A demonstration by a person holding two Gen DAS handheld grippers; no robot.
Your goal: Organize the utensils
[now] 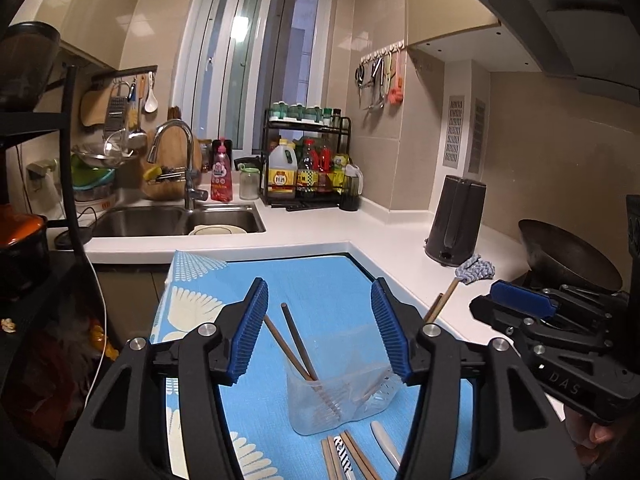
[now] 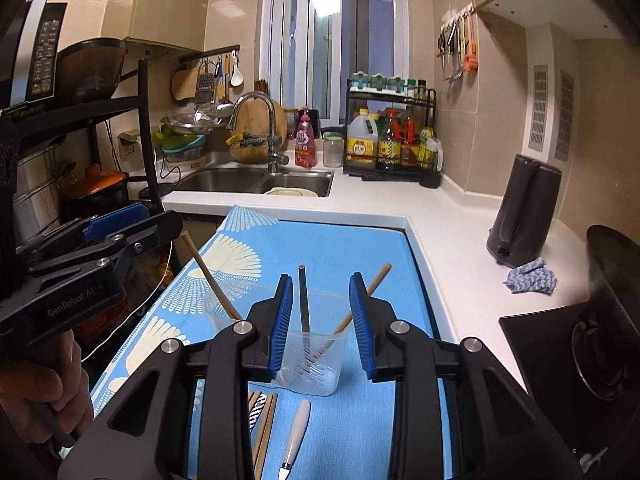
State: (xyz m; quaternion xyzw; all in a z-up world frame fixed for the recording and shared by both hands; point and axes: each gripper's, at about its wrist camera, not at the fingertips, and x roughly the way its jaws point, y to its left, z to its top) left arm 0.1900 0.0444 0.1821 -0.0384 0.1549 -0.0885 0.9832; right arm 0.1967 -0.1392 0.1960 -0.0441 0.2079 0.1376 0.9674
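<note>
**Both grippers open above the cup of chopsticks**

We see a white kitchen counter wrapping around a table covered with a light blue cloth printed with cream fan shapes. On that cloth stands a clear plastic cup with a slotted base, roughly in the middle, near the counter's inner corner. Our left gripper, black with blue ribbed pads, hangs over the cup with its jaws spread wide and nothing pressed between them. Our right gripper, of the same make, sits just behind the cup with its jaws parted and clear of everything.

Inside the cup lean a dark grey chopstick and a light wooden chopstick, their tips at the bottom and their tops tilting apart. Another wooden chopstick slants beside the cup on its left in the right wrist view. In front of the cup, flat on the cloth, lie several brown wooden chopsticks, a black-and-white patterned utensil among them, and a white-handled utensil just to their right.
</note>
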